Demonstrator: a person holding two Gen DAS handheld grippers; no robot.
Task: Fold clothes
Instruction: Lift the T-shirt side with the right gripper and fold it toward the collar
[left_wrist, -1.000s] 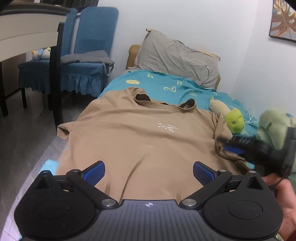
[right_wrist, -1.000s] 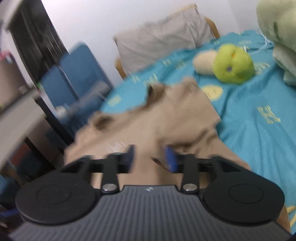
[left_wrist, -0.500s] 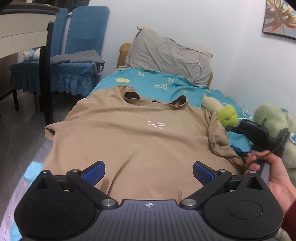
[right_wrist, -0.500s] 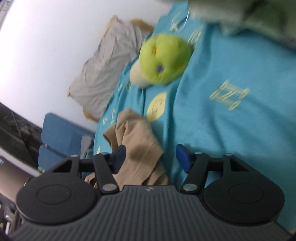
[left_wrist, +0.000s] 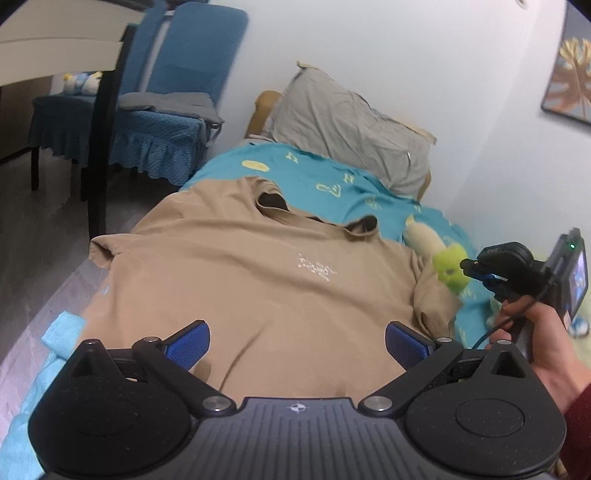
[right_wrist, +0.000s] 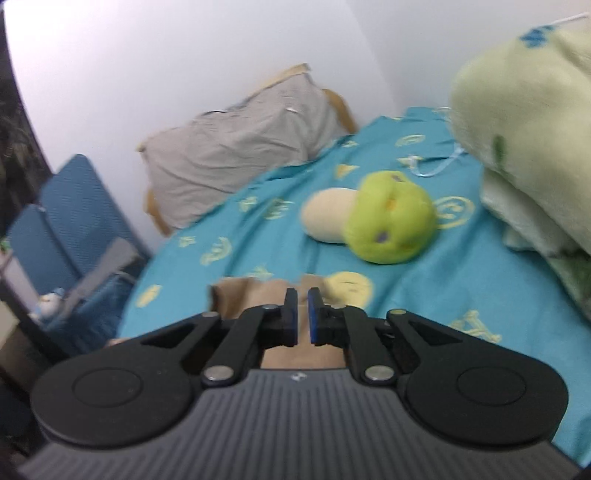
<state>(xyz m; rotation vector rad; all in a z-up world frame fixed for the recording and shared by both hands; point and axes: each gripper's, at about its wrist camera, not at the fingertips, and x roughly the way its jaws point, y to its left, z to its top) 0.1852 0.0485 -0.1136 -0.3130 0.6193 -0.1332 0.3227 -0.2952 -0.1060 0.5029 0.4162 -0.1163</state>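
Note:
A tan T-shirt (left_wrist: 258, 280) lies spread face up on the teal bed sheet (left_wrist: 332, 184), collar toward the pillow. My left gripper (left_wrist: 297, 341) hovers open over the shirt's hem, its blue pads wide apart with nothing between them. My right gripper (right_wrist: 302, 295) has its pads almost together, and tan cloth of the right sleeve (right_wrist: 236, 299) shows in the slit and just beyond the tips. In the left wrist view the right gripper (left_wrist: 467, 265) sits at the shirt's right edge beside the crumpled sleeve (left_wrist: 434, 295), held by a hand (left_wrist: 546, 362).
A green and cream plush toy (right_wrist: 388, 218) lies on the sheet just past the sleeve. A pale green blanket (right_wrist: 524, 110) is piled at the right. A grey pillow (left_wrist: 343, 122) is at the head. Blue chairs (left_wrist: 166, 110) and a dark table leg (left_wrist: 103, 147) stand left of the bed.
My right gripper went from open beside the sleeve to nearly shut at the sleeve edge and has levelled out. The left gripper stayed open over the hem, shifting slightly.

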